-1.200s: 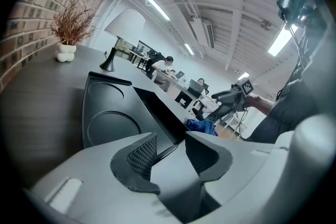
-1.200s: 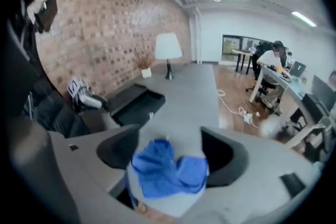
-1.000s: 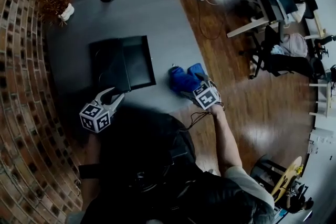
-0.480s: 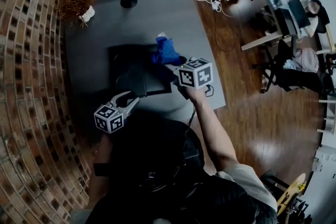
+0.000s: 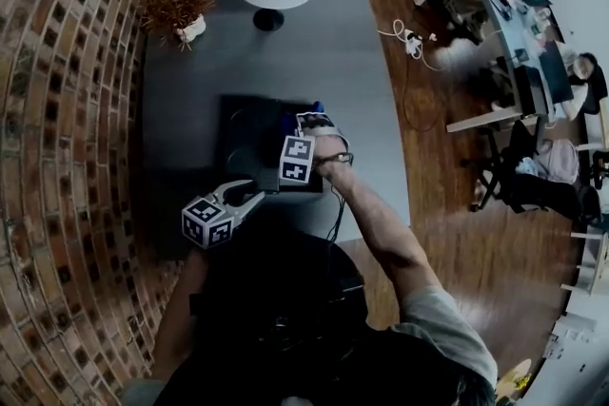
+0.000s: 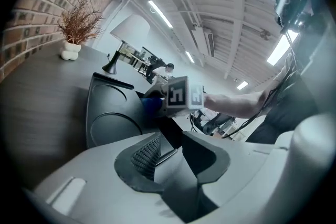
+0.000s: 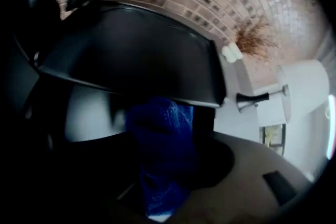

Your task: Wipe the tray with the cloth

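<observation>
the right gripper is now clamping its jaws on the blue cloth, which is bunching between and just ahead of them. a second ago it was reaching with wide jaws for the cloth on the counter, beside the tray. now it is holding the cloth over the black tray; whether the cloth is touching the tray is unclear. the left gripper, slightly apart before, is now pinching its jaws together on what is looking like the tray's near rim. so the pickup is seeming finished, the tray is being steadied, and the wiping itself is only beginning.
</observation>
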### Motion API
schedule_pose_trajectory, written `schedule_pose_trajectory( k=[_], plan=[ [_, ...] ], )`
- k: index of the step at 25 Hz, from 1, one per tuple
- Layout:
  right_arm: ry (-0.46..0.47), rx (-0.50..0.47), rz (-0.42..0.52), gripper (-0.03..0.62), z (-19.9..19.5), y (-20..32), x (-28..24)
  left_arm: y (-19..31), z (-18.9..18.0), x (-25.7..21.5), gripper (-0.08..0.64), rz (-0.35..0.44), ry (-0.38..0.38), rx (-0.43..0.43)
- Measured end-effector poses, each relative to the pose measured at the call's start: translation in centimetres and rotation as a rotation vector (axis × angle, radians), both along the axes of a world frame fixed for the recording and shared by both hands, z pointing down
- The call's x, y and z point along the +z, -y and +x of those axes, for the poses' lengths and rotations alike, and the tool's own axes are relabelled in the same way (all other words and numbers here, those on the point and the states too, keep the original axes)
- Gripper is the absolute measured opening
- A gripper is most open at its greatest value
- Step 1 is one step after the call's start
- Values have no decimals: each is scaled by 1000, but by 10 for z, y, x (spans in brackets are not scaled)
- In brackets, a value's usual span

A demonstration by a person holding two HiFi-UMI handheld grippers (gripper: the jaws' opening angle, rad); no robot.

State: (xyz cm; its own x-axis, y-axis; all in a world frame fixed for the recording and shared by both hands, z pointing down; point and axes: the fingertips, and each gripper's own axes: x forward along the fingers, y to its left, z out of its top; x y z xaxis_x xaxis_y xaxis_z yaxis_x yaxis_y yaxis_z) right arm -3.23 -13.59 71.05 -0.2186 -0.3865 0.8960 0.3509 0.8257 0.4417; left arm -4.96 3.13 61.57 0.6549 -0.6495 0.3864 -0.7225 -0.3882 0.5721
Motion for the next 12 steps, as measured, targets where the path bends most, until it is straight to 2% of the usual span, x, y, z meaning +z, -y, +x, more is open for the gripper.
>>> schedule_pose_trajectory(
  k=[2,4,5,6,9,10,12],
  plan=[
    [104,178,-10,218,-6,28,-4,1,1,-3,114,4,2,3],
    [159,295,-36,218,-9,35,-5,1,2,-3,113,2,4,7],
    [165,297,-49,216,-11,33,-5,1,2,-3,112,1,6,8],
    [158,255,-71,216,-14,25,-5,1,3,-3,112,1,7,9],
    [99,31,-171,210,-16,1,-3,2,2,-3,112,5,10,8],
    [105,26,-177,212,-15,5,-3,2,2,-3,112,5,12,7],
    [142,98,-157,213,-14,20,-7,1,2,-2,111,7,14,7]
  ],
)
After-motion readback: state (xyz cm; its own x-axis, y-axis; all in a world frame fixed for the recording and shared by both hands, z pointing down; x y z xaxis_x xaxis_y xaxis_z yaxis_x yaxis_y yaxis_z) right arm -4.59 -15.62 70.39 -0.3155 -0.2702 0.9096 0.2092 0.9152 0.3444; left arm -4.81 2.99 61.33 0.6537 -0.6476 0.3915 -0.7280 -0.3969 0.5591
